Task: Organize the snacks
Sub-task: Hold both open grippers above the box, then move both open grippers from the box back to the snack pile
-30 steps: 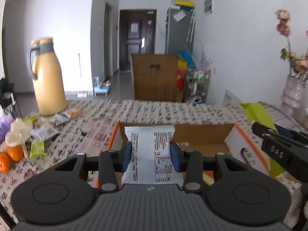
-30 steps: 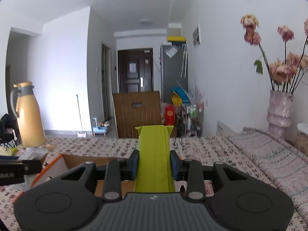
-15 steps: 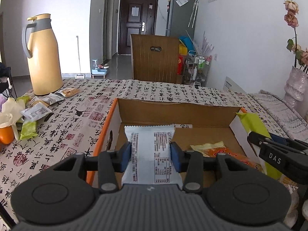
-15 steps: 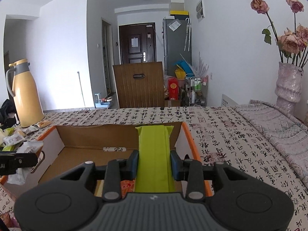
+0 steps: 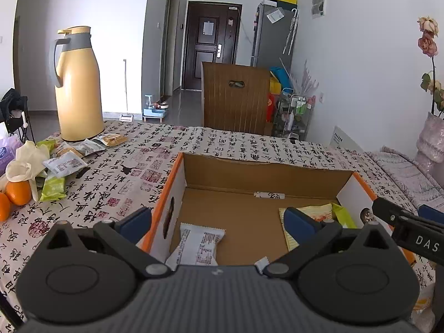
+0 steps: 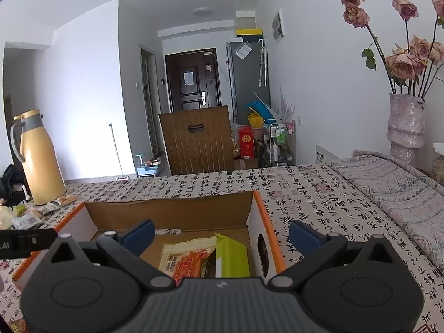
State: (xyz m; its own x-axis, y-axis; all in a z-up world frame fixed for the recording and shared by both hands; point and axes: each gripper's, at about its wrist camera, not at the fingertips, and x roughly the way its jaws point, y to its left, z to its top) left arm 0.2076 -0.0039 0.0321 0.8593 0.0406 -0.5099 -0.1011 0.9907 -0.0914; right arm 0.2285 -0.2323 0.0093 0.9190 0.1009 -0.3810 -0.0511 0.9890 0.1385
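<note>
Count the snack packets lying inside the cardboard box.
3 visible: a white packet at the left near corner, a yellow-orange packet right of centre, and a green packet against the right wall. Gripper bodies hide the near edge, so more may be there.

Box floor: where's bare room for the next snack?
Bare cardboard runs down the middle of the box, between the white packet at its left wall and the yellow packet, back to the far wall. The right end is crowded: the green packet overlaps the yellow one.
</note>
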